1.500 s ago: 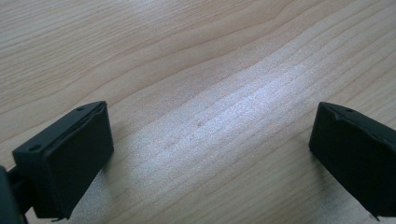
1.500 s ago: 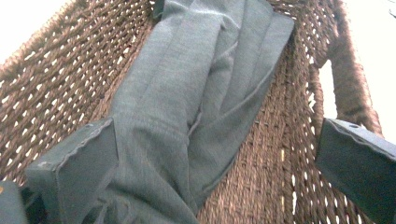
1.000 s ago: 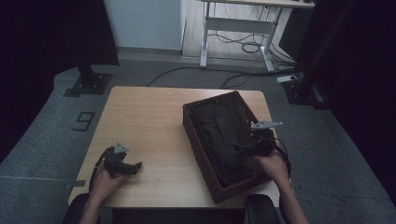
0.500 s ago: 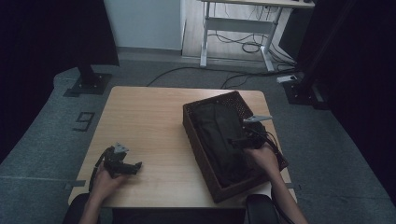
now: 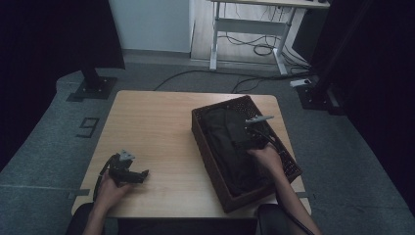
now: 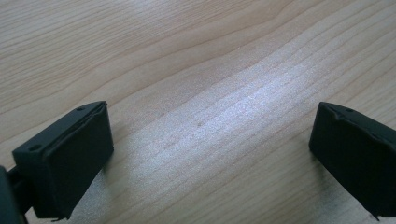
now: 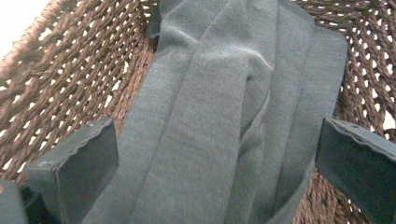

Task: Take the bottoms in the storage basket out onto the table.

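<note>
A brown wicker basket (image 5: pixel 211 152) stands on the right half of the wooden table (image 5: pixel 156 127). A dark grey folded cloth (image 5: pixel 230 147) (image 7: pixel 219 116) lies inside it. My right gripper (image 5: pixel 252 134) (image 7: pixel 217 158) hangs over the cloth inside the basket, open, with its jaws spread wide on either side of the folds. My left gripper (image 5: pixel 128 171) (image 6: pixel 210 154) rests low over bare wood near the table's front left, open and holding nothing.
The basket's woven walls (image 7: pixel 60 65) rise close on both sides of the right gripper. Beyond the table stand a white desk frame (image 5: pixel 244 29), floor cables (image 5: pixel 254 49) and dark stands (image 5: pixel 93 83) on grey carpet.
The right gripper has moved forward and to the left along the basket, over the cloth. The left gripper has stayed where it was.
</note>
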`<state>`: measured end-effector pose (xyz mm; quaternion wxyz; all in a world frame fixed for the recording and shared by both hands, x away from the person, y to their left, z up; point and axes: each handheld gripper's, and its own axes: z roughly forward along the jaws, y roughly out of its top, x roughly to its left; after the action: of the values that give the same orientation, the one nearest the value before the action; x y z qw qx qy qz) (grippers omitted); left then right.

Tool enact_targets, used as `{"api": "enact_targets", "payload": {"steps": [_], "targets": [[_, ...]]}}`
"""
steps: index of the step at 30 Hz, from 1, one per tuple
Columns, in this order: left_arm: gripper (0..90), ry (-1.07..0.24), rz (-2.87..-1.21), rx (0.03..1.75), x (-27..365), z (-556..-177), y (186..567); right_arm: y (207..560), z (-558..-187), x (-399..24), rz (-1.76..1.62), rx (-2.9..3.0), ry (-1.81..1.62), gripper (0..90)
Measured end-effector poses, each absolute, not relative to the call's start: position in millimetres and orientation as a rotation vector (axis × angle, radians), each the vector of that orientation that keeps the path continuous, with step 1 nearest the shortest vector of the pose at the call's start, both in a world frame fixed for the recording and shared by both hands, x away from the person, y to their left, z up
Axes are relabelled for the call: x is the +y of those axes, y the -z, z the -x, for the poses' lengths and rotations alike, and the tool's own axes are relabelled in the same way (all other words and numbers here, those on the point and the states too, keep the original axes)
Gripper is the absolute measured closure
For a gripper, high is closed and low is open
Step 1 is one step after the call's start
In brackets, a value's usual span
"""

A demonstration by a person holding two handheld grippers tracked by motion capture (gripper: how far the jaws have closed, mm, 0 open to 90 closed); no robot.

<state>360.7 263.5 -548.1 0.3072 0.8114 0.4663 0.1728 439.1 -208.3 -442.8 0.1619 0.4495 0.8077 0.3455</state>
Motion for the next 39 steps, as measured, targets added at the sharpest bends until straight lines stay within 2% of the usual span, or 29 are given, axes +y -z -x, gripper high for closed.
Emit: {"api": "enact_targets", "payload": {"steps": [17, 24, 32, 39], "targets": [[0.0, -0.457, -2.147, 1.233, 264, -361, 548, 470, -471, -197, -1.345, 2.353, -0.86, 0.0], [0.0, -0.457, -2.146, 1.233, 264, -361, 548, 476, -479, -207, -1.405, 2.328, -0.81, 0.0], [0.0, -0.457, -2.146, 1.233, 264, -361, 548, 488, -485, -219, -1.5, 2.346, -0.828, 0.0], [0.0, -0.458, -2.147, 1.233, 264, -361, 548, 496, -490, -208, -1.506, 2.435, -0.868, 0.0]]}}
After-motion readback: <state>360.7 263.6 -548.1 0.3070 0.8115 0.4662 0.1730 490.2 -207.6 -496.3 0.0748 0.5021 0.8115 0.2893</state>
